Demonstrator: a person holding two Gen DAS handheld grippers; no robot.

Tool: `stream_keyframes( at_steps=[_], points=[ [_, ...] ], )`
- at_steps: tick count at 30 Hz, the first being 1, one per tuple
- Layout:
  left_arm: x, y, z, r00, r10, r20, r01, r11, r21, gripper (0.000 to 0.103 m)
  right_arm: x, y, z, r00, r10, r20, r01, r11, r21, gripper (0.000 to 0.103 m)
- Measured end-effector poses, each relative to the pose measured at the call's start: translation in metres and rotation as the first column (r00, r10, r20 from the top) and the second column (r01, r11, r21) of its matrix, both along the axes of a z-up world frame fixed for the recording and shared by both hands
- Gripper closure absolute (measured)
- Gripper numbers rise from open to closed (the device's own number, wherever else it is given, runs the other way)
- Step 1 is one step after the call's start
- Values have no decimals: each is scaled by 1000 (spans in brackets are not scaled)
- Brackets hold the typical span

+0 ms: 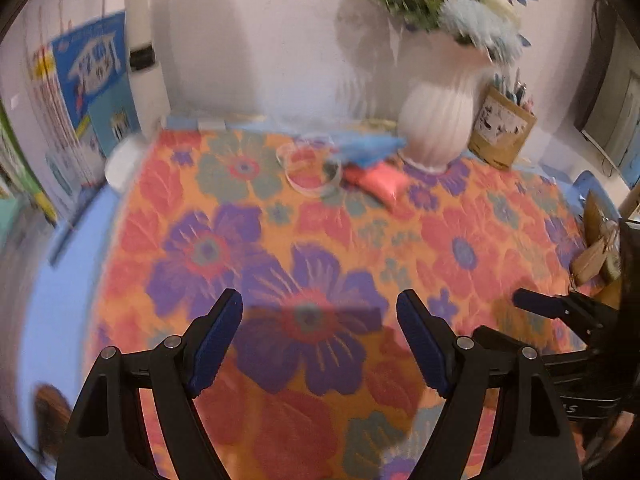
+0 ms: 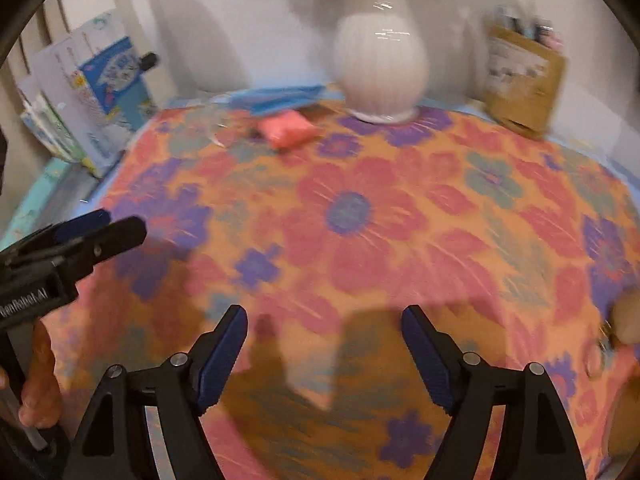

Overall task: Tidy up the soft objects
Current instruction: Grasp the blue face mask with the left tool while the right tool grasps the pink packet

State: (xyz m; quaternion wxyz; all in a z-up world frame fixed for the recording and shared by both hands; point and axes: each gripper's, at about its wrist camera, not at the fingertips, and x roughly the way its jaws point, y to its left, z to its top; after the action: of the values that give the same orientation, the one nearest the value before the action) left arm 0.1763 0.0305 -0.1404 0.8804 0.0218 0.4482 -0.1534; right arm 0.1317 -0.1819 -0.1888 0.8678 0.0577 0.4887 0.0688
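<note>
Both grippers hang closest to the lenses, low over the flowered tablecloth (image 1: 360,240). From its own wrist view the left gripper (image 1: 320,336) has its blue-padded jaws spread wide, with only patterned cloth showing between them; it holds nothing. The right gripper (image 2: 324,352) looks the same in its own view: jaws well apart, nothing between the pads. Each also appears at the edge of the other's picture, and a person's hand (image 2: 38,384) grips the left tool's handle.

Taking the white ribbed vase (image 1: 436,120) at the back of the table as the landmark, the soft things lie to its left, near its foot. A pink cushion-like pouch (image 1: 378,182) rests on the cloth just beside the vase's base. Behind it and a little further left, blue soft material (image 1: 368,146) is spread flat along the table's back edge; blur hides what exactly it is. A clear shallow bowl (image 1: 310,170) sits left of the pouch and appears to hold nothing, though motion blur makes that uncertain. To the vase's right stands a brown pen holder (image 1: 502,130).

Judging by this layout, the organizing has hardly begun: neither soft item is gripped, both lie loose, and both grippers are well short of them. Reaching, picking and placing all seem still ahead.
</note>
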Motion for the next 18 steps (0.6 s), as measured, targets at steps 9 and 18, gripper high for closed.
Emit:
stream_keyframes(
  at_steps=[9, 18],
  points=[
    [85, -41, 12, 974, -217, 64, 218, 976, -9, 25, 88, 22, 5, 992, 33, 123, -31, 999, -14, 26],
    [141, -61, -17, 956, -292, -17, 289, 953, -91, 26, 138, 22, -5, 988, 107, 112, -108, 994, -1, 28]
  ],
)
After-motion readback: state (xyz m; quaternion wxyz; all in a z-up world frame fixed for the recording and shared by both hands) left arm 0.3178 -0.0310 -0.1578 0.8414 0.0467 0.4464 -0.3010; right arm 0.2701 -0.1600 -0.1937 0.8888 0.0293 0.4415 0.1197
